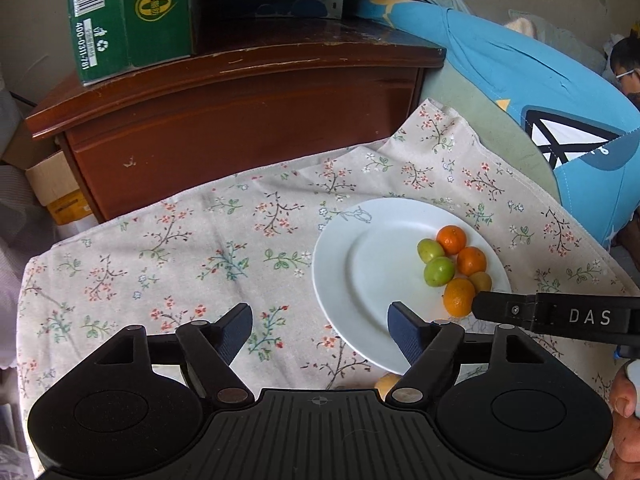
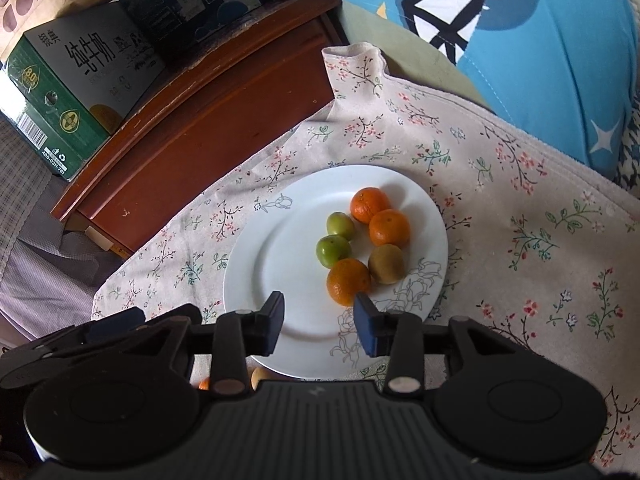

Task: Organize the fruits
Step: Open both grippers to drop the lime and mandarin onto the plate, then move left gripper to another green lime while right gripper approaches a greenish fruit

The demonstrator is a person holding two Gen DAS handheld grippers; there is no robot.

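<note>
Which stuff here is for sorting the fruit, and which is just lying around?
For the job: white plate, three oranges, two green fruits, kiwi.
Just lying around: green carton, wooden cabinet, blue pillow, flowery cloth.

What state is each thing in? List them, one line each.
Left gripper: jaws open, nothing between them.
Right gripper: jaws open, empty, over the near plate rim.
White plate: flat on the floral cloth, holding six fruits.
Three oranges: on the plate, whole.
Two green fruits: on the plate, side by side.
Kiwi: on the plate, beside the near orange.
Green carton: closed, on the wooden cabinet.
</note>
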